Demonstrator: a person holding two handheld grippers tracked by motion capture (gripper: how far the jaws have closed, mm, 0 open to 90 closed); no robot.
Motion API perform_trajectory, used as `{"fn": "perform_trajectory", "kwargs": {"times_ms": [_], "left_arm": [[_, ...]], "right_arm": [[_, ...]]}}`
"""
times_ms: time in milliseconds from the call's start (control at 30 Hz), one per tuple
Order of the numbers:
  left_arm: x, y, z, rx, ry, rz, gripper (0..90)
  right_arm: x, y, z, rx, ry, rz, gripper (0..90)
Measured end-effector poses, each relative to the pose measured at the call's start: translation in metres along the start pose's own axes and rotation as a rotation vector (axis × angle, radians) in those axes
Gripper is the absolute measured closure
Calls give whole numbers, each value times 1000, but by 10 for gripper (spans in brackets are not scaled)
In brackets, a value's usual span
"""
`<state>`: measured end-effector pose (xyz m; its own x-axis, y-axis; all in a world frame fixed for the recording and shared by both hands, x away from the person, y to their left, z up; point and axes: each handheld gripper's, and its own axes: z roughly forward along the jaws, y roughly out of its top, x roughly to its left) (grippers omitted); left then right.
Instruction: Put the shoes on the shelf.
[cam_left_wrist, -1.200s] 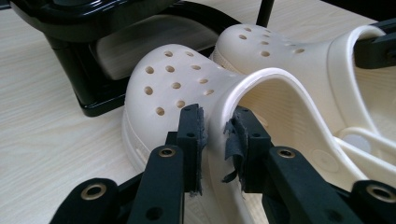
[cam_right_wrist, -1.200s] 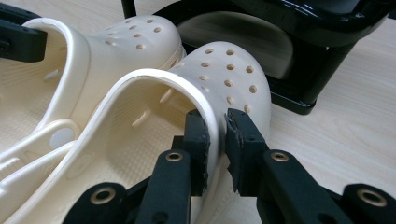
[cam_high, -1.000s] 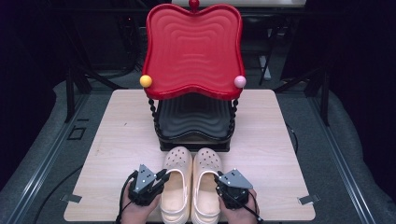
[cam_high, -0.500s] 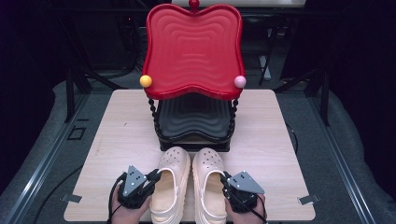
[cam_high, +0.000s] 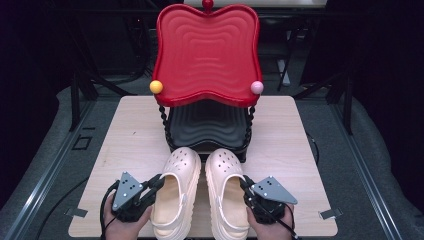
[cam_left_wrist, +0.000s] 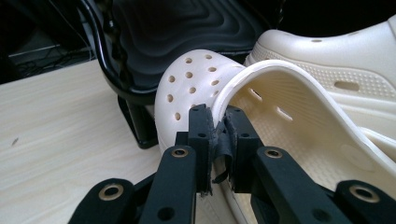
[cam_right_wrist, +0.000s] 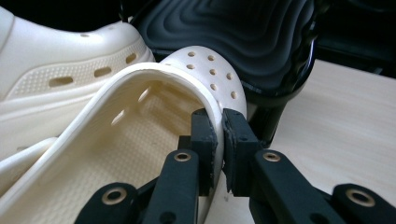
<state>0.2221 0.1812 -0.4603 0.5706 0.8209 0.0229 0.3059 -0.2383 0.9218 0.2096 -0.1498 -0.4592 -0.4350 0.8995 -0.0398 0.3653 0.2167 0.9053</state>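
Cream clogs | left hand-held gripper (cam_high: 156, 182) clamps left clog (cam_high: 176, 192) rim | right hand-held gripper (cam_high: 244, 185) clamps right clog (cam_high: 227, 192) rim

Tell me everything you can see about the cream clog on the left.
The left clog is a cream, foam-like slip-on shoe with round holes over its rounded toe and slots along its side. It points toward the black lower shelf of the red-topped stand, beside its twin, the right clog. The left gripper pinches its outer rim wall, one jaw inside and one outside. Whether its sole rests on the table is unclear.
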Motion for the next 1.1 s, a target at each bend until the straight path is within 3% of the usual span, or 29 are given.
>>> {"fn": "perform_trajectory", "kwargs": {"times_ms": [267, 533, 900, 1100], "left_arm": [[3, 17, 4, 2, -14, 5, 830], [10, 34, 8, -13, 2, 11, 830], [25, 61, 23, -24, 40, 19, 830], [30, 72, 43, -42, 56, 25, 832]], "right_arm": [[-8, 24, -2, -28, -9, -19, 837], [-12, 42, 2, -38, -7, -31, 837], [-21, 67, 21, -34, -28, -61, 837], [-27, 78, 36, -38, -47, -79, 837]]}}
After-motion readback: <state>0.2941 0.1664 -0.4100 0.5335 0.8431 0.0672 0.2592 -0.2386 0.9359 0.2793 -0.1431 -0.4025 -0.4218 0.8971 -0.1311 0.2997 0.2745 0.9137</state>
